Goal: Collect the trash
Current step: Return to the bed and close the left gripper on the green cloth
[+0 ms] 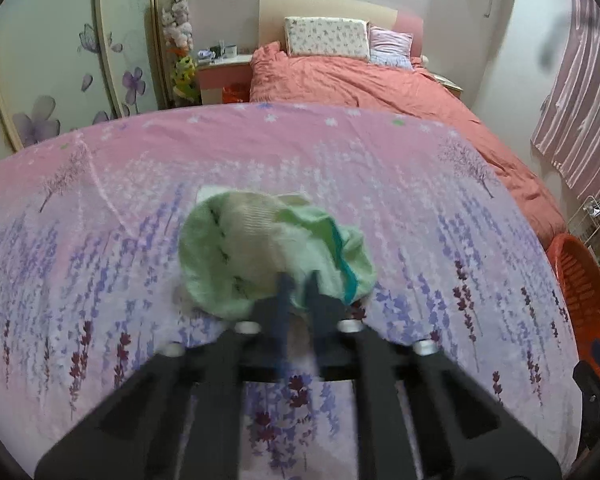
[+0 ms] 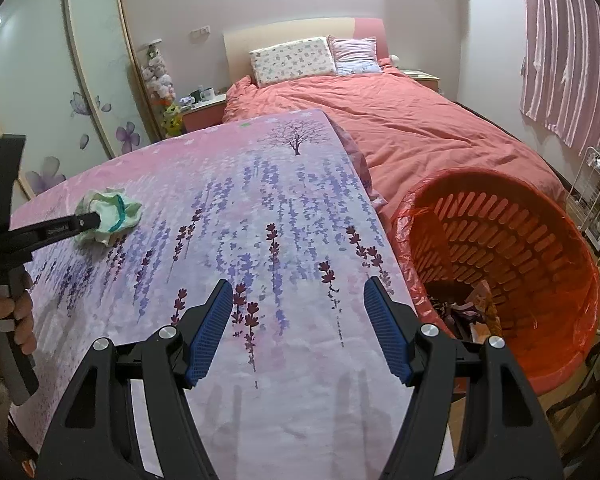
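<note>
So the left gripper (image 1: 298, 280) is clenched on the near edge of a crumpled green wad (image 1: 268, 252), mid-frame in the left wrist view, sitting on the lavender-print sheet (image 1: 420, 200). The right gripper (image 2: 298, 328) is released with nothing between its pads. The orange basket (image 2: 560, 248) is way over at the right of the right wrist view. The pinch looks shallow, so the wad could slip out or unfurl on the carry and miss the rim. There's tiny white lettering on the left finger, which I can't read
</note>
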Action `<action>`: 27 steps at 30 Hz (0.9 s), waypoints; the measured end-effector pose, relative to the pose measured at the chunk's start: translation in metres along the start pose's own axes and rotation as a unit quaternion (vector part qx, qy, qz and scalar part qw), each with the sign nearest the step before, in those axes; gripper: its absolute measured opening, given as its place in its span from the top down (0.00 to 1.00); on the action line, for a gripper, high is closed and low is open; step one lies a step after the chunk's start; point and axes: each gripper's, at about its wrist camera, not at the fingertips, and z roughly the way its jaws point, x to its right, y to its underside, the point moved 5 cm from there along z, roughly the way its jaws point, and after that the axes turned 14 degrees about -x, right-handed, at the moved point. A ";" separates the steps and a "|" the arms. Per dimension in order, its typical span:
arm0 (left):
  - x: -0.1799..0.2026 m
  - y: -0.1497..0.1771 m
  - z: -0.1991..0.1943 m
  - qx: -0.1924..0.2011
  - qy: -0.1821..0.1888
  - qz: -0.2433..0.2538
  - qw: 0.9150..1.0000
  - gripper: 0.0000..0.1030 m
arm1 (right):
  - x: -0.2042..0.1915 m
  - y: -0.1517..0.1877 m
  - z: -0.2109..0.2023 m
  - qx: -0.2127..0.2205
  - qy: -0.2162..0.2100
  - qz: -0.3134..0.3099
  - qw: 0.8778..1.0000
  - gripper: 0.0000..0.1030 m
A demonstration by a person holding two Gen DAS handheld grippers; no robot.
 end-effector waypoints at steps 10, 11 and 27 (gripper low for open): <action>-0.043 0.038 -0.030 0.013 0.015 0.008 1.000 0.95 | -0.026 0.003 0.008 -0.008 -0.008 -0.020 1.000 0.34; -0.048 0.042 -0.031 0.011 0.011 0.010 1.000 0.95 | -0.031 0.003 0.009 -0.009 -0.009 -0.025 1.000 0.34; -0.082 0.042 -0.041 0.042 -0.024 -0.001 0.999 0.32 | -0.072 0.005 0.013 -0.017 -0.010 -0.062 0.998 0.34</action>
